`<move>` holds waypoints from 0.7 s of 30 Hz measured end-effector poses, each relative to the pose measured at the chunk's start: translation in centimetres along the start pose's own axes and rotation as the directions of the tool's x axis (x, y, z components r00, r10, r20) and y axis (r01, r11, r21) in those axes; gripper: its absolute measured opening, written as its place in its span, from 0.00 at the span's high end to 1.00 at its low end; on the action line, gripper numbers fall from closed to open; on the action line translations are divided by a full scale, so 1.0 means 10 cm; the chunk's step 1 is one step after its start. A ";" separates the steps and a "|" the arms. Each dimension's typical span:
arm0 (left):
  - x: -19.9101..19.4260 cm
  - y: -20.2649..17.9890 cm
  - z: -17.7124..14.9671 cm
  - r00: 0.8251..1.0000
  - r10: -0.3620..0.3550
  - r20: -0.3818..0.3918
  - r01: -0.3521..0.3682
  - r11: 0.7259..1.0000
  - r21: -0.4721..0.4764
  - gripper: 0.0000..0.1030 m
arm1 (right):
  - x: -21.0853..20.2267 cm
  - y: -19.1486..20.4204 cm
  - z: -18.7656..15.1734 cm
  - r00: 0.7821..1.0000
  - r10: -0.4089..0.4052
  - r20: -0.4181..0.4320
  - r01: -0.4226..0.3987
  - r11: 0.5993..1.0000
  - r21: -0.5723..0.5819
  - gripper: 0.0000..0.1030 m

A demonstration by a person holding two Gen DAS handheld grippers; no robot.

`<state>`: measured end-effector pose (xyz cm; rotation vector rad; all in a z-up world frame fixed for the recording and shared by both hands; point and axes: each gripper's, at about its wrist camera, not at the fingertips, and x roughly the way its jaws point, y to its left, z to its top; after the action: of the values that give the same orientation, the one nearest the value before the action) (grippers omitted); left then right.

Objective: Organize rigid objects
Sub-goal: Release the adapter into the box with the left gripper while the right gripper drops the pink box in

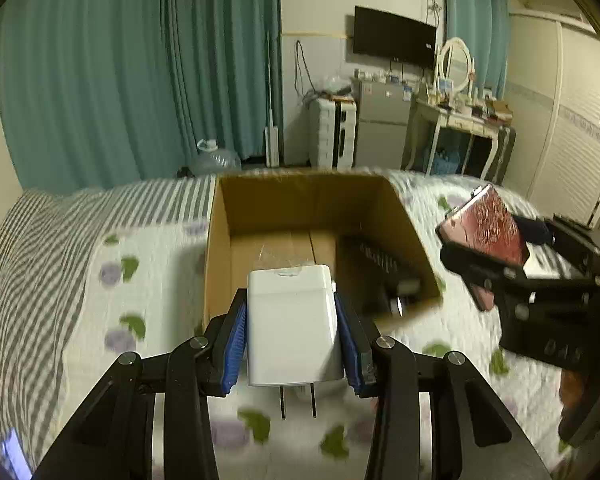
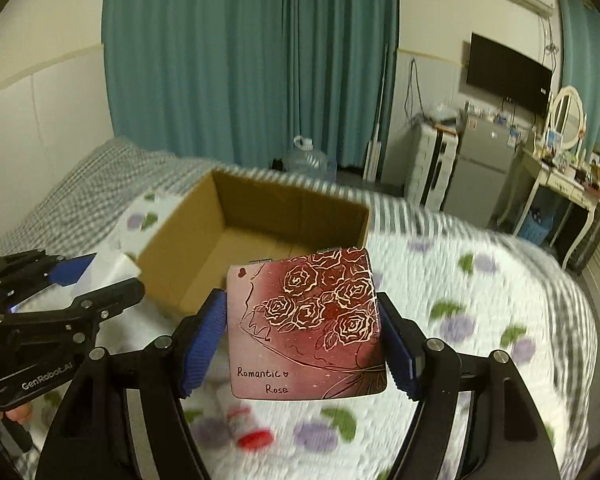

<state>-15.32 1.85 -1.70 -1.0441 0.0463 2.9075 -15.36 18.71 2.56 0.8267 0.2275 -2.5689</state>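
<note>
A cardboard box stands on the bed, with a long flat thing inside along its right wall. In front of the box, the left gripper holds a charger between its pads. To the right, the right gripper holds a compact case. A small bottle lies on the bed below that case.

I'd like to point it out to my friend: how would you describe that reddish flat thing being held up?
Find the bed with the flowered quilt and the open cardboard box on it. Just in front of the box, the right gripper holds a flat square case between blue pads. Unlike the plain white charger in the left gripper, it is dark red with outlined roses and the words "Romantic Rose".
</note>
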 end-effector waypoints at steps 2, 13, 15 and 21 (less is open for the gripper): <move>0.14 0.01 0.15 1.000 0.010 0.006 -0.010 1.000 0.011 0.60 | 0.09 -0.04 0.13 1.000 0.002 0.013 -0.002 1.000 -0.003 0.30; 1.13 0.05 0.10 0.994 0.022 -0.110 -0.019 0.999 0.027 0.60 | 0.74 -0.14 0.13 0.999 0.011 -0.039 -0.010 1.000 0.010 0.30; 1.20 0.05 0.04 0.992 0.017 -0.123 -0.014 1.000 0.025 0.57 | 0.83 -0.15 0.09 0.998 0.009 -0.058 -0.008 1.000 0.015 0.30; 1.10 0.02 -0.01 0.996 0.020 -0.089 -0.017 0.999 0.041 0.42 | 0.86 -0.17 0.04 0.997 0.005 -0.073 -0.003 0.999 0.032 0.30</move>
<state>-23.76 2.11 -8.78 -1.1721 0.1184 2.8619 -22.58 17.08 -2.14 0.9331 0.2076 -2.5467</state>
